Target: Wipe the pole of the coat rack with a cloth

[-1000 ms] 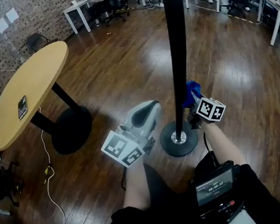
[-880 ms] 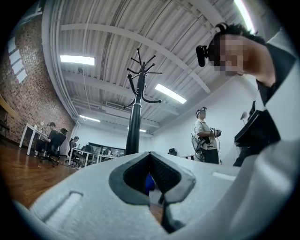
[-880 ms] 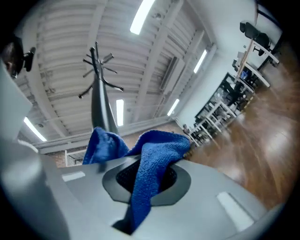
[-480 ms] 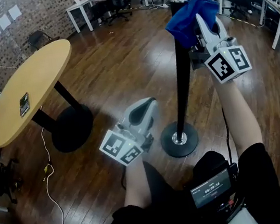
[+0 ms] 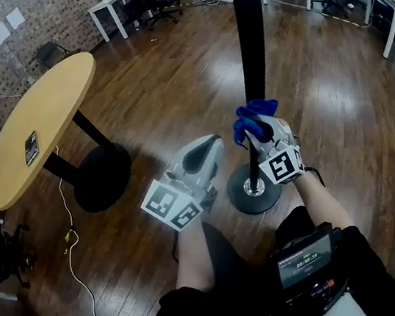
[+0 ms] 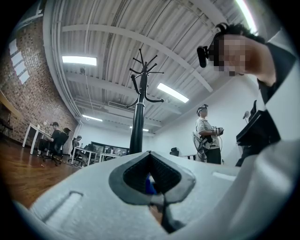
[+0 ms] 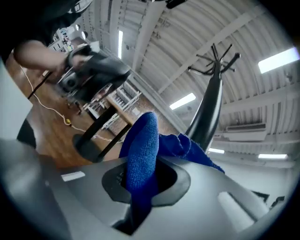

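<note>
The coat rack's black pole (image 5: 253,48) rises from a round base (image 5: 242,197) on the wood floor. My right gripper (image 5: 259,135) is low on the pole, just above the base, shut on a blue cloth (image 5: 252,115) that presses against the pole. In the right gripper view the cloth (image 7: 143,150) bulges out of the gripper (image 7: 149,174), with the pole (image 7: 209,110) right behind it. My left gripper (image 5: 203,158) hangs left of the pole, apart from it, shut and empty. From the left gripper (image 6: 149,155) the pole (image 6: 137,126) shows up to its hooks.
A round wooden table (image 5: 42,115) with a phone (image 5: 31,148) on it stands at the left on a black foot. A cable (image 5: 68,233) trails across the floor below it. White desks and office chairs line the back. A person (image 6: 208,136) stands in the room.
The right gripper with the cloth went from low on the pole up near its top, then slid back down to just above the base. The left gripper stayed put.
</note>
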`<state>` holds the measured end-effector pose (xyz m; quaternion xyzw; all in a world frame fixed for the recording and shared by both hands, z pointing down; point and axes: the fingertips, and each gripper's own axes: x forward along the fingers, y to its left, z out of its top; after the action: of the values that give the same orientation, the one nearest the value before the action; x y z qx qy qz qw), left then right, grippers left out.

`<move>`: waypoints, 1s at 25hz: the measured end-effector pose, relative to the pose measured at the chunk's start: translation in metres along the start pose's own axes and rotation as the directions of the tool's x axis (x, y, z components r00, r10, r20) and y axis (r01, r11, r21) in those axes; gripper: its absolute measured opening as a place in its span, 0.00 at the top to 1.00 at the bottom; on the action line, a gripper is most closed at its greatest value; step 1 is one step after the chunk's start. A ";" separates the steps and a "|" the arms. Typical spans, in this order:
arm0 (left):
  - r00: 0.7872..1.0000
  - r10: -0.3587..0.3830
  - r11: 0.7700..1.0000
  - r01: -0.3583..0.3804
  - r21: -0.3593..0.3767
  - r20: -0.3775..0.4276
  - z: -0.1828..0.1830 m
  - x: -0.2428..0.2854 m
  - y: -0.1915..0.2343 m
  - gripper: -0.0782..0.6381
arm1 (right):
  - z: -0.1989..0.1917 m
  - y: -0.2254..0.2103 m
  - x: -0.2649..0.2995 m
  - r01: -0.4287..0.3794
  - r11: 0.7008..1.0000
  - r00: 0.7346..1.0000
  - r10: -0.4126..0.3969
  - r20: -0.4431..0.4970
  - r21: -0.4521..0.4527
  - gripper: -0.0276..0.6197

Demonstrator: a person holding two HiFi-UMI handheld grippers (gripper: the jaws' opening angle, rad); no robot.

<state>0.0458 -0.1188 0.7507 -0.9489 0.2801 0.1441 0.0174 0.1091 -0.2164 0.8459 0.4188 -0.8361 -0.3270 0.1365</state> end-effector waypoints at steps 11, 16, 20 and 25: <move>1.000 0.000 1.000 -0.001 0.011 0.010 0.007 -0.002 -0.003 0.89 | -0.082 0.055 -0.014 -0.079 0.988 0.982 0.099 -0.160 0.129 0.93; 1.000 -0.017 1.000 0.017 0.013 0.008 0.008 0.002 -0.006 0.89 | 0.002 -0.007 0.002 0.002 0.999 1.000 -0.001 -0.021 0.050 0.93; 1.000 -0.020 1.000 0.020 0.016 0.006 0.008 0.003 -0.008 0.89 | 0.112 -0.102 0.010 0.146 0.989 0.972 -0.142 0.188 -0.006 0.93; 1.000 -0.017 1.000 0.017 0.022 0.010 0.010 0.006 -0.006 0.89 | 0.213 -0.208 -0.002 0.261 0.961 0.878 -0.275 0.392 0.090 0.93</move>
<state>0.0511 -0.1160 0.7386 -0.9503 0.2735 0.1457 0.0303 0.1304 -0.2133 0.5485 0.4568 -0.7857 -0.4070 -0.0915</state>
